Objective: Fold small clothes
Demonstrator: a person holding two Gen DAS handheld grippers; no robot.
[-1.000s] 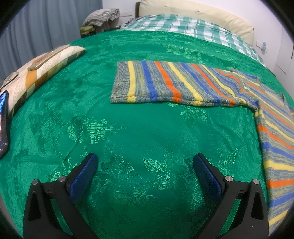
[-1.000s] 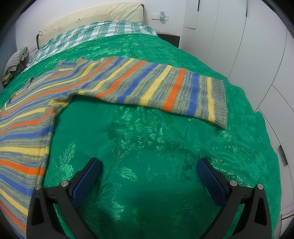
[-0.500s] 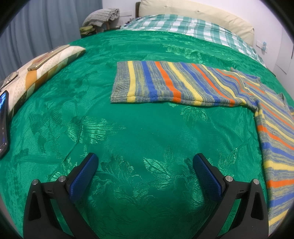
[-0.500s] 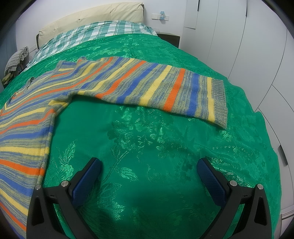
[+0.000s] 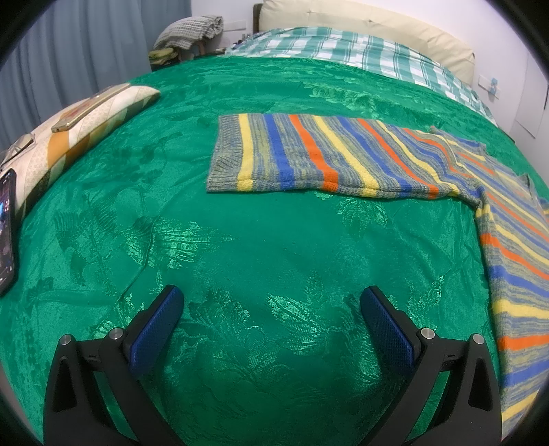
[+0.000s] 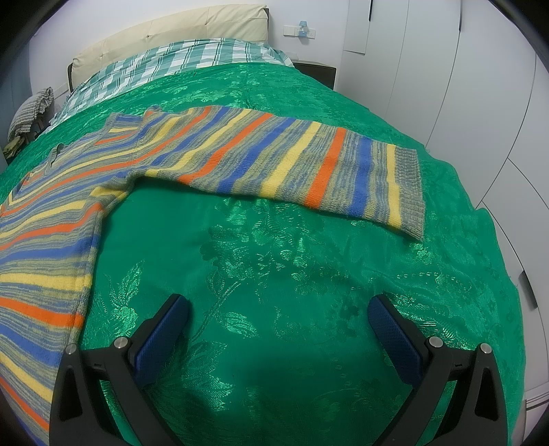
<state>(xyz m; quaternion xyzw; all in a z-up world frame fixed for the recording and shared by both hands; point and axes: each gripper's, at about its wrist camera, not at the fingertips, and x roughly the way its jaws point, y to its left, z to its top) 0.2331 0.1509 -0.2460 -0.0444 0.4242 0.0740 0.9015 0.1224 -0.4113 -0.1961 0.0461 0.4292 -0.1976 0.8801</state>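
Bed: a green brocade bedspread with a woven leaf pattern covers the mattress; a green-and-white checked sheet and a cream headboard sit at the head end.
Sweater: a striped knit sweater in blue, orange, yellow and grey lies flat across the middle of the bedspread, both sleeves spread out toward the two side edges of the bed, the body running down toward the foot edge.
Cushion: a cream-and-orange striped cushion rests along the bed's left edge.
Phone: a lit smartphone lies at the left edge, just beside the cushion.
Left gripper: the left gripper hangs over bare bedspread near the foot edge, jaws spread wide, blue pads holding nothing, well short of the sleeve cuff.
Right gripper: the right gripper hangs over bare bedspread just beside the sweater's body, jaws wide apart and empty.
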